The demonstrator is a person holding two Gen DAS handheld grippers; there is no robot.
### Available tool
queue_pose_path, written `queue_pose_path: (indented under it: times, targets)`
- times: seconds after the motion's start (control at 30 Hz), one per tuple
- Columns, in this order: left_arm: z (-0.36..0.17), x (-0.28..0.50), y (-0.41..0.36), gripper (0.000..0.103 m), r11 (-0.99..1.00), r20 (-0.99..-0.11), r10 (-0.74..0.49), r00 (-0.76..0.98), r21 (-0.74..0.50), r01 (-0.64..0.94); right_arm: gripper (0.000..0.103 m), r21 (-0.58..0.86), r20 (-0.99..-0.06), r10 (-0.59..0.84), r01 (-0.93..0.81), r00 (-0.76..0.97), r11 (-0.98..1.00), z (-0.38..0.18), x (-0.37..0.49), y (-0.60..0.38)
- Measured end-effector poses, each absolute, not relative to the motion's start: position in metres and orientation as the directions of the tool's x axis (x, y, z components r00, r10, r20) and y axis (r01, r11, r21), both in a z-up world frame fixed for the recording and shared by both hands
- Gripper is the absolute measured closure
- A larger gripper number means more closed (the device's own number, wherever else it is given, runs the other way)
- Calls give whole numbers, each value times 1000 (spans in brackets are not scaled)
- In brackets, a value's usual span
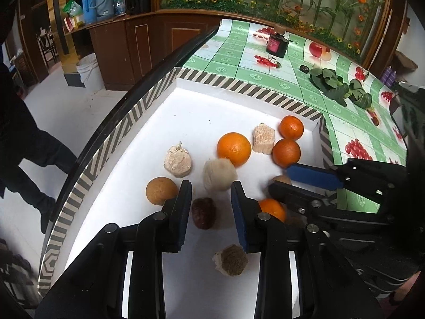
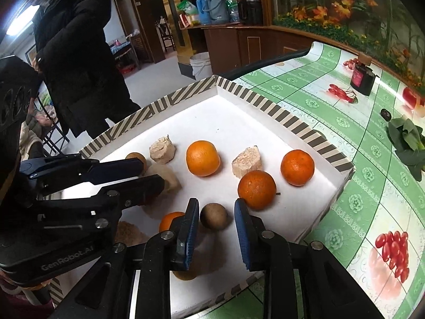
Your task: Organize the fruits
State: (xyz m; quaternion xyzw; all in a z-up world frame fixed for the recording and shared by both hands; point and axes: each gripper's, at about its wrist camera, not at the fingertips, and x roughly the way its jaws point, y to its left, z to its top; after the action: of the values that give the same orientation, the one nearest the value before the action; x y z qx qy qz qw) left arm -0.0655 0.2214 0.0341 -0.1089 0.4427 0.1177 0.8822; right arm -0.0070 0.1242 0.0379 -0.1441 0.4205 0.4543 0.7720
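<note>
A white tray with a striped rim [image 1: 239,85] [image 2: 265,101] holds several oranges, pale chunks and brown round fruits. My left gripper [image 1: 211,187] hangs low over the tray, open. A dark red-brown fruit [image 1: 203,212] lies between its fingers, apart from the right pad. A pale round piece [image 1: 219,176] sits just beyond the tips. My right gripper [image 2: 216,202] is open too, with a brown-green round fruit [image 2: 213,216] lying loose between its blue pads. A small orange [image 2: 170,220] sits just left of it. The big orange [image 1: 233,148] [image 2: 203,158] rests mid-tray.
The tray lies on a green fruit-print tablecloth [image 2: 358,159]. Leafy greens [image 1: 337,85] and a dark jar [image 1: 277,43] stand further back on it. A person in dark clothes [image 2: 79,53] stands beyond the tray's far left edge. On the floor sits a white bucket [image 1: 90,71].
</note>
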Motion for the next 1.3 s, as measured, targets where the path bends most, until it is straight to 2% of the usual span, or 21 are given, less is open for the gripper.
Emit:
queue_pose_path:
  times: [0.07, 0.1, 0.63, 1.3]
  targets:
    - [35, -68, 221, 52, 946, -798, 126, 589, -81, -313, 76, 169, -775, 588, -820, 233, 547, 40, -9, 121]
    - [37, -71, 221, 51, 943, -788, 133, 601, -85, -321, 76, 173, -770, 593, -817, 236, 550, 42, -11, 118]
    - [64, -101, 195, 50, 935, -673, 261, 692, -3, -356, 76, 191, -709, 620, -756, 335, 627, 65, -34, 65]
    - [64, -123, 163, 51, 945, -663, 250, 705, 7, -328, 76, 190, -695, 628, -752, 351, 631, 61, -60, 44]
